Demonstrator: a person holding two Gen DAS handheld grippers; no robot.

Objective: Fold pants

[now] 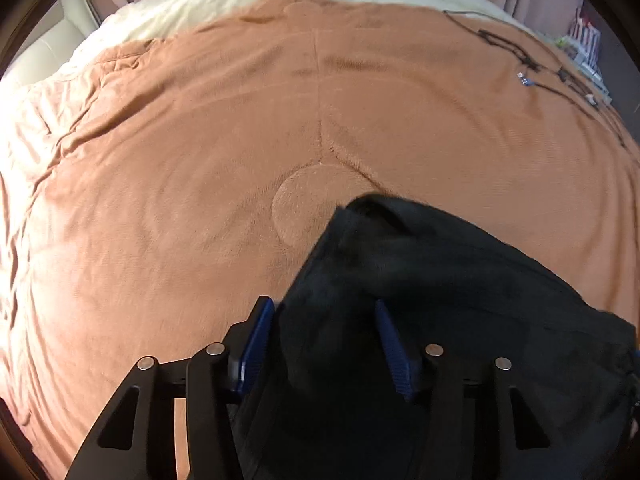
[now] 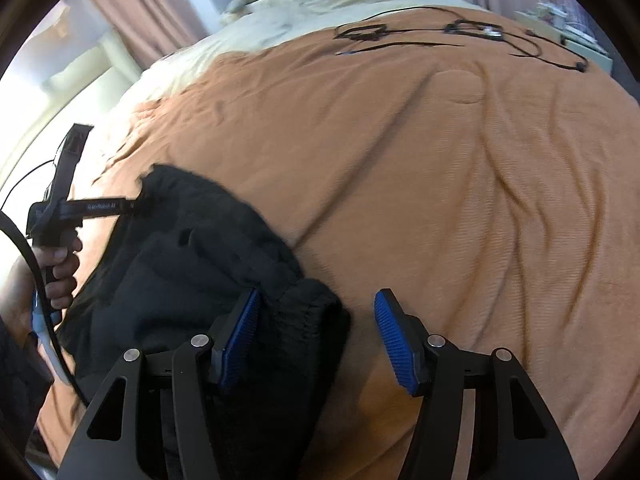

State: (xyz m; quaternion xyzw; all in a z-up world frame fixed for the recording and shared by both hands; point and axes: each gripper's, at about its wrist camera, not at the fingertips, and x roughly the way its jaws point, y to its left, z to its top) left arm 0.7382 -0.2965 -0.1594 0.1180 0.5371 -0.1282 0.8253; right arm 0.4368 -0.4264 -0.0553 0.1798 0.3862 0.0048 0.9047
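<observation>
Pants: black, fleecy, bunched on blanket

Left gripper, jaws spread, with black pants bunched between and over its blue pads. Orange blanket covers the bed; black cables lie near its far right edge.

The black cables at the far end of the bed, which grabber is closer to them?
Neither clearly. The cables lie far across the orange blanket, while the left gripper and right gripper both sit at the near edge on the black pants.
</observation>
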